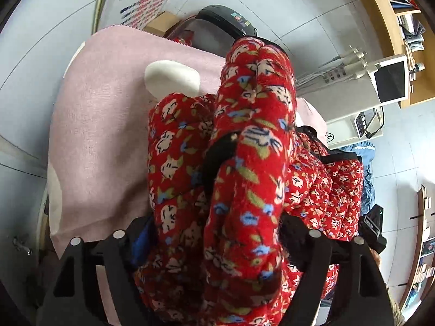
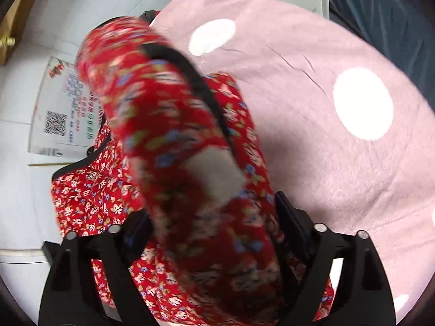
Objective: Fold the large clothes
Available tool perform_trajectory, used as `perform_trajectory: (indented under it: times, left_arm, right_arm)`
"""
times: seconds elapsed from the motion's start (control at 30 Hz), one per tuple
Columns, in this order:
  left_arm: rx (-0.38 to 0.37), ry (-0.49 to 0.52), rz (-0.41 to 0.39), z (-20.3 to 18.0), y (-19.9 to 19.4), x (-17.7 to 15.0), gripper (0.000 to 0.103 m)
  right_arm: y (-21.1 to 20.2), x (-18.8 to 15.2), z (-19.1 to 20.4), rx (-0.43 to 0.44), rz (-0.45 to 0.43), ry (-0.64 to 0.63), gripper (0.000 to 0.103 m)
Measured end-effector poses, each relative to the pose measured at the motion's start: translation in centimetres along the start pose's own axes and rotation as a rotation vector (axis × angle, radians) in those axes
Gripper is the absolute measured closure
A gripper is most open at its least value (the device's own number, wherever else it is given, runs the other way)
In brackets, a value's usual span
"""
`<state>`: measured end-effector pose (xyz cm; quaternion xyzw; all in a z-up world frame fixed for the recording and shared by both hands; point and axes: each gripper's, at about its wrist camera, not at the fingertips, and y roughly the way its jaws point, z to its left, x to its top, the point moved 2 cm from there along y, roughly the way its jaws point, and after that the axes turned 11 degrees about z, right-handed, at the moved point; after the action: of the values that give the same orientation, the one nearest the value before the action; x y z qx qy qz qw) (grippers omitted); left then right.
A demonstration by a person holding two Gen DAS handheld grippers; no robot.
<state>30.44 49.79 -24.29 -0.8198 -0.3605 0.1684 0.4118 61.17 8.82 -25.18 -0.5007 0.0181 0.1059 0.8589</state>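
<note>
A thick red floral quilted garment with black trim (image 1: 252, 146) fills the middle of both views. My left gripper (image 1: 214, 233) is shut on a bunched fold of it, held up above the pink table cover (image 1: 103, 125). My right gripper (image 2: 214, 228) is shut on another bunched part of the same garment (image 2: 168, 125), which is blurred and shows a grey label (image 2: 214, 176). The rest of the garment hangs down off the table edge (image 1: 337, 190) (image 2: 89, 193).
The table cover is pink with white dots (image 2: 361, 103). A white rounded object (image 1: 171, 78) lies on it. A white machine with a screen (image 1: 380, 84) stands beyond the table. A poster (image 2: 65, 108) lies on the tiled floor. Wooden shelves (image 1: 391, 13) are at the right.
</note>
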Motion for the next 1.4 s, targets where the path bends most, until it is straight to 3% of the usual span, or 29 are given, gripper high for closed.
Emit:
perform_trajectory:
  times: [0.2,0.3,0.43,0.53,0.7,0.77,0.83,0.97,1.07,1.13,1.27,1.37,1.4]
  left_arm:
    - [-0.037,-0.05,0.016,3.1,1.4,1.1,0.005]
    - [-0.05,-0.042,0.024,3.5,1.5,1.0,0.005]
    - [-0.075,-0.014,0.045,3.9,1.5,1.7,0.005]
    - [-0.02,0.012,0.036,3.3,0.1,2.1,0.005]
    - [0.126,0.054,-0.088,1.6,-5.1,3.1,0.006]
    - [0.149,0.063,-0.115,0.9,-6.9,3.0,0.006]
    - [0.187,0.095,-0.146,-0.1,-8.5,2.8,0.006]
    - [0.2,0.196,-0.17,-3.5,-10.3,0.7,0.006]
    - [0.177,0.273,-0.142,-6.0,-9.7,-1.5,0.006]
    - [0.163,0.329,-0.102,-7.6,-8.3,-2.7,0.006]
    - [0.191,0.404,-0.022,-9.6,-3.6,-3.6,0.006]
    - [0.301,0.371,0.061,-8.2,0.0,-2.6,0.006]
    - [0.296,0.349,0.081,-7.6,0.8,-2.0,0.006]
  right_arm:
    - [-0.2,-1.8,-2.0,0.118,-0.008,0.116,0.016]
    - [-0.1,-1.4,-3.6,0.123,-0.007,0.152,0.011]
    - [0.0,-2.1,-6.1,0.222,-0.024,0.255,0.011]
    - [-0.3,-3.2,-8.0,0.278,-0.035,0.325,0.011]
    - [-3.6,-5.2,-7.7,0.207,-0.091,0.316,0.011]
    - [-5.4,-5.4,-7.9,0.165,-0.14,0.323,0.011]
    - [-7.1,-4.6,-5.6,0.088,-0.187,0.309,0.011]
    - [-10.7,-6.4,-1.8,-0.153,-0.322,0.152,0.011]
    - [-12.1,-9.4,3.4,-0.294,-0.426,-0.075,0.011]
    - [-10.6,-11.3,6.1,-0.31,-0.392,-0.215,0.011]
    - [-4.7,-12.7,9.0,-0.312,-0.196,-0.38,0.011]
    - [-0.8,-12.0,6.6,-0.475,-0.105,-0.316,0.011]
    - [-0.2,-11.5,5.5,-0.478,-0.081,-0.269,0.009]
